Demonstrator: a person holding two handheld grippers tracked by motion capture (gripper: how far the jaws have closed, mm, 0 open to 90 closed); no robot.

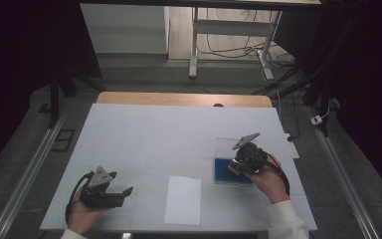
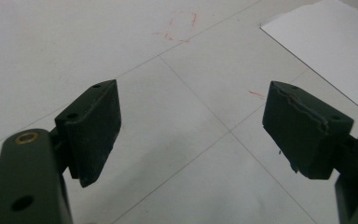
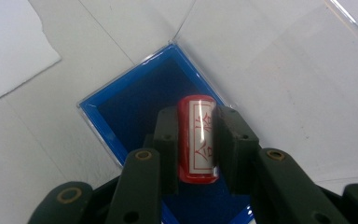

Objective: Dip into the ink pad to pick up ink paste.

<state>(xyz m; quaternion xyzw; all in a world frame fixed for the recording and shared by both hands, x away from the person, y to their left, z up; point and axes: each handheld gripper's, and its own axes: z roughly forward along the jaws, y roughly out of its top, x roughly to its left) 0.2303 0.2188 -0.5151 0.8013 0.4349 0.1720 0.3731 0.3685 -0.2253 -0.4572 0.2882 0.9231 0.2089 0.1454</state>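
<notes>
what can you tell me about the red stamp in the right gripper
The red stamp is a small cylinder with a glossy red body and a white label bearing red characters in a red frame. It looks like plastic. The right gripper is shut on its sides, holding it over the open blue ink pad; whether it touches the pad cannot be told.

Black two-jaw claws (image 1: 124, 191), brass-ringed screws, grey three-cornered plates, black cables, white sleeve (image 1: 286, 219)

High view overlooks table (image 1: 144, 129); gripper views close, downward.
</notes>
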